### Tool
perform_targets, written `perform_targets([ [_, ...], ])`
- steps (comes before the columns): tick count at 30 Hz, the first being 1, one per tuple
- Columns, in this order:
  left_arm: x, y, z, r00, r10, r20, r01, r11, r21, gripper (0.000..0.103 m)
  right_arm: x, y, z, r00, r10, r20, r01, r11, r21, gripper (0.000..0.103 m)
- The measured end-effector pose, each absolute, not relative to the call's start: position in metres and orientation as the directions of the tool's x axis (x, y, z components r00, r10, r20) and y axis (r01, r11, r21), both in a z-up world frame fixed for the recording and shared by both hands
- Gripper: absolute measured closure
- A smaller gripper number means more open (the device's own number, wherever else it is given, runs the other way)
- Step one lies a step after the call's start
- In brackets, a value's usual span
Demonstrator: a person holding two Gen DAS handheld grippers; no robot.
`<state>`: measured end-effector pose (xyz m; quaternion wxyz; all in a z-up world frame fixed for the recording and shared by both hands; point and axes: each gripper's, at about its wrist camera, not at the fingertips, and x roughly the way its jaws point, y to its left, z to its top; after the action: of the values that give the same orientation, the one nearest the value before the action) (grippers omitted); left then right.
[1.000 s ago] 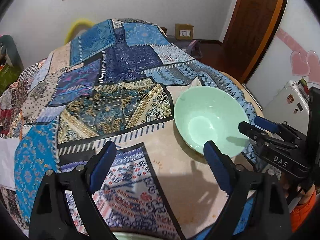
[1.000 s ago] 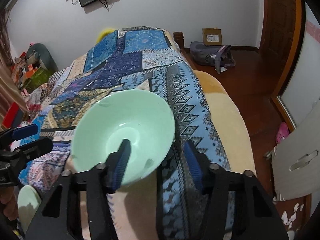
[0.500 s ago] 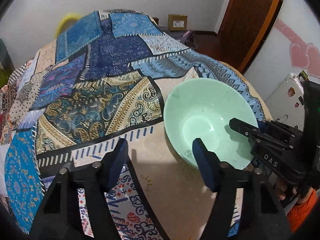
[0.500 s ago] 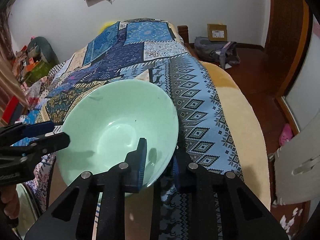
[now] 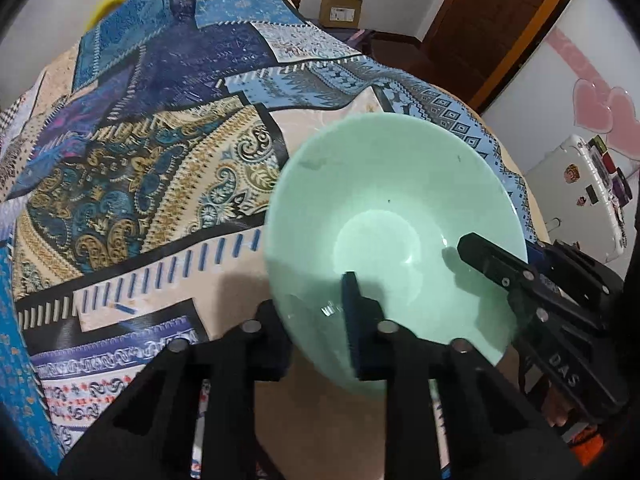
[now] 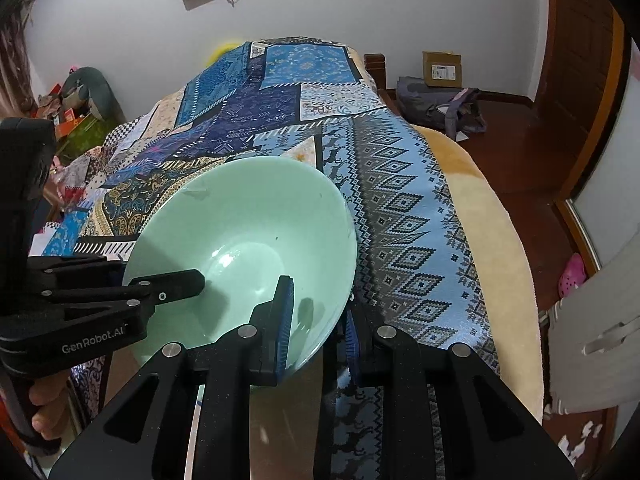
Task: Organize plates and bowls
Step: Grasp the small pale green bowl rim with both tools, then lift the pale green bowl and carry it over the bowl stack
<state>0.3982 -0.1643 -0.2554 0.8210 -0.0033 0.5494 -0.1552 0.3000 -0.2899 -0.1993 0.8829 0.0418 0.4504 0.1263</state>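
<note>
A large mint-green bowl is held tilted above the patterned bedspread. My left gripper is shut on the bowl's near rim, one finger inside, one outside. My right gripper is shut on the opposite rim of the same bowl. The right gripper also shows in the left wrist view at the bowl's right side. The left gripper shows in the right wrist view at the bowl's left side.
The bed's right edge drops to a dark wooden floor. A bag and a cardboard box lie by the far wall. A white case stands at the right.
The left gripper moved right and closed on the bowl's rim. The right gripper stayed shut on the rim. The bowl rose and tilted.
</note>
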Motion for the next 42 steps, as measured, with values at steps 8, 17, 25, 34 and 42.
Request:
perform_targets([
  [8,0.389,-0.164,-0.251,0.367,-0.248,-0.897,0.251,0.954,-0.162,0.082,0.289,-0.282,-0.194,0.561,0.265,-0.785,-0.186,0.964,0.192,0.082],
  [17,0.362,-0.154,-0.223,0.406,-0.243,-0.881,0.246,0.957,-0.15,0.082,0.267,-0.273,-0.169,0.586,0.285,-0.759,-0.206,0.958,0.201,0.082],
  [25,0.325,-0.143,-0.192,0.443,-0.25,-0.861,0.241,0.958,-0.155,0.082,0.24,-0.265,-0.144,0.612,0.303,-0.731,-0.229,0.952,0.203,0.082],
  [34,0.278,-0.132,-0.157,0.487,-0.231,-0.843,0.232,0.964,-0.13,0.082,0.213,-0.248,-0.116,0.639,0.319,-0.7,-0.265,0.946,0.188,0.082],
  [42,0.241,-0.113,-0.13,0.529,-0.219,-0.82,0.205,0.97,-0.126,0.082,0.188,-0.231,-0.104,0.648,0.34,-0.682,-0.296,0.937,0.186,0.082],
])
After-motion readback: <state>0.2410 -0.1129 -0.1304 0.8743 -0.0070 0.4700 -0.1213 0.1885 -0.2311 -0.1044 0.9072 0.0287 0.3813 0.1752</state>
